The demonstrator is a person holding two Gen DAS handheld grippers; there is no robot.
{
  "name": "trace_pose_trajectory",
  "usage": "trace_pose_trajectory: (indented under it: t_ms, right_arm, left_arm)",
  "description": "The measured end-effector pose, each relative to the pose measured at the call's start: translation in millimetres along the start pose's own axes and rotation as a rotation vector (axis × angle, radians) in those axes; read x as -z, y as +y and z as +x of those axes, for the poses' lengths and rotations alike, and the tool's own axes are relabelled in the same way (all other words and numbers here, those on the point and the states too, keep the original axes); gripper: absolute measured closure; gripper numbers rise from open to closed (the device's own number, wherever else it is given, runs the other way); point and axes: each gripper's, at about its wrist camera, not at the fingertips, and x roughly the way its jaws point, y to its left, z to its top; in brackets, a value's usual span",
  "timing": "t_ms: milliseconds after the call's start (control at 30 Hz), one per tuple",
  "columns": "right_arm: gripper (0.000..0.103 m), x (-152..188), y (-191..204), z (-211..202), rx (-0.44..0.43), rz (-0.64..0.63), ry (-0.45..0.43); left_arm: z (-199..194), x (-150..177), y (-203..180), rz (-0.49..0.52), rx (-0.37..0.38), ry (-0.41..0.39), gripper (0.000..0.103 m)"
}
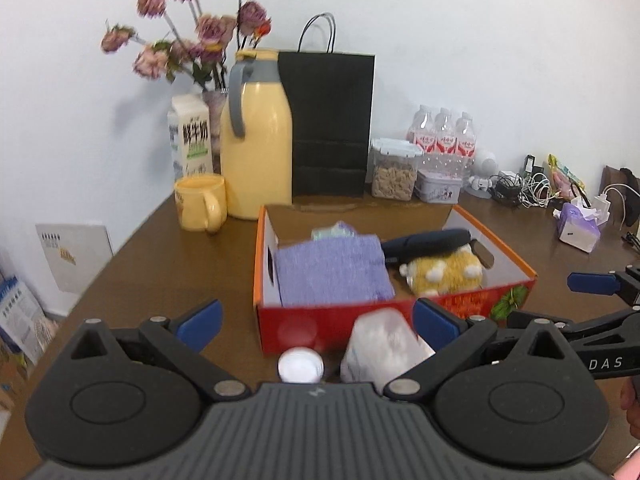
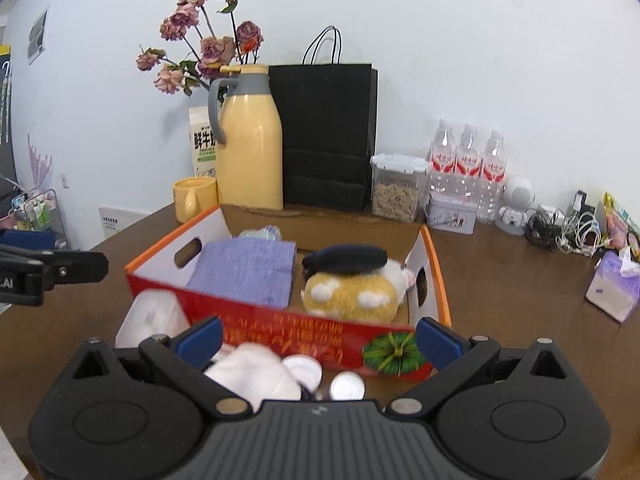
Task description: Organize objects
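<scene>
Red box [image 2: 280, 332], orange rim, purple towel [image 2: 248, 272] inside

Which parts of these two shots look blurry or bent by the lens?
Left wrist view: the purple towel and flowers are smeared, and the table edge bows. Right wrist view: the red box front is blurred, while the black bag is sharper.

Both tools, left [image 1: 316, 322] and right [image 2: 318, 336], apparently wide open, empty, side by side.

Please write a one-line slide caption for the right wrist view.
Open right gripper faces red cardboard box holding folded purple towel and yellow plush toy.
</scene>
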Motion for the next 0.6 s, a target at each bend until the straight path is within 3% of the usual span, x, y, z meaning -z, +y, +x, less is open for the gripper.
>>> trace_pose_trajectory:
  t_ms: [467,600]
  right_arm:
    - [0.000,50.9,0.9,-6.3,-0.025,0.020,0.044]
    - [0.000,60.8,-0.2,-1.4,-0.053,0.041,0.066]
  left_arm:
    - [-18.6,62.0,21.7,-0.121,-0.032,0.010,0.000]
    - [-20.1,70.9,19.6,-0.097,-0.041,0.015,0.000]
